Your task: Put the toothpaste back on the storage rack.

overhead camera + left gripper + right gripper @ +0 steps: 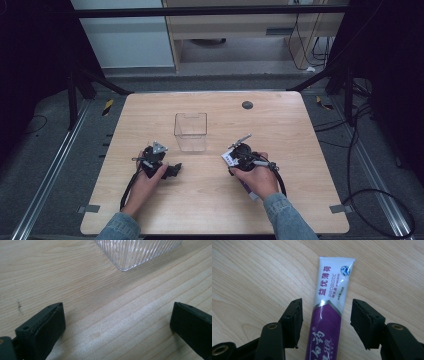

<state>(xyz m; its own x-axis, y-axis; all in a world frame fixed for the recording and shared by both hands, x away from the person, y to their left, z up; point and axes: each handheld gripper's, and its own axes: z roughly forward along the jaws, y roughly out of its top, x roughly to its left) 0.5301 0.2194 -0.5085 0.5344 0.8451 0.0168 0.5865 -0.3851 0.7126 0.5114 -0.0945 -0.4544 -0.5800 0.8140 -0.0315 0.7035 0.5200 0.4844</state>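
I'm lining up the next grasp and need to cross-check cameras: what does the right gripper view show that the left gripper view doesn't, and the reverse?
Right gripper view: a purple and white toothpaste tube lies flat between the open right tongs, gaps on both sides.

Left gripper view: a ribbed corner of the clear plastic container lies ahead of the open left tongs, bare wood between them.

Both: the light wooden table, black jaws spread wide, nothing clamped.

Left tongs (pixel 172 170): held low at near left, jaws spread wide, pointing right; gripped by left hand (pixel 147 181), forearm in denim sleeve entering from near edge. Right tongs (pixel 229 159): held low at near right, jaws parted, pointing left and far; gripped by right hand (pixel 260 180), denim-sleeved forearm angled from near right.
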